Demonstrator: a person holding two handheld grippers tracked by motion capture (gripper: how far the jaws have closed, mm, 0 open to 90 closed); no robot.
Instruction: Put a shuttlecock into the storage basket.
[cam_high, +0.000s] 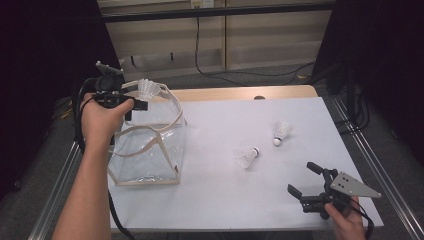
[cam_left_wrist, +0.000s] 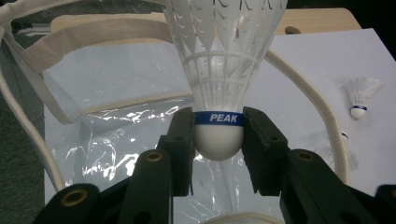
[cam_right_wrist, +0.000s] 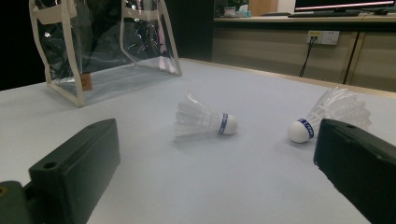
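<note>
- Biggest thing first: the white table, and every place below is given from the clear bag that stands on it.
- The clear bag stands toward the table's left edge, cream-trimmed, mouth open upward, its two strap handles arching over the opening. Through the see-through walls I can make out glare and creased plastic; whether anything lies at the bottom, I cannot tell.
- Left gripper hangs above the bag's far-left corner, and its jaws are pinching the held shuttlecock by the white cork, pads clamped either side of the blue band reading PEAK. Feathers point away from the jaws; their tips are cut off by the top edge of the left gripper view. In the high view that skirt shows just above the bag's rim, between the handles.
- Right gripper sits well to the right of the bag, near the table's front edge, jaws spread wide with nothing between them.
- The near shuttlecock lies on its side to the right of the bag, about midway between bag and right gripper.
- The far shuttlecock lies farther right of the bag, cork toward the front. In the right gripper view a black jaw covers part of its feathers.
</note>
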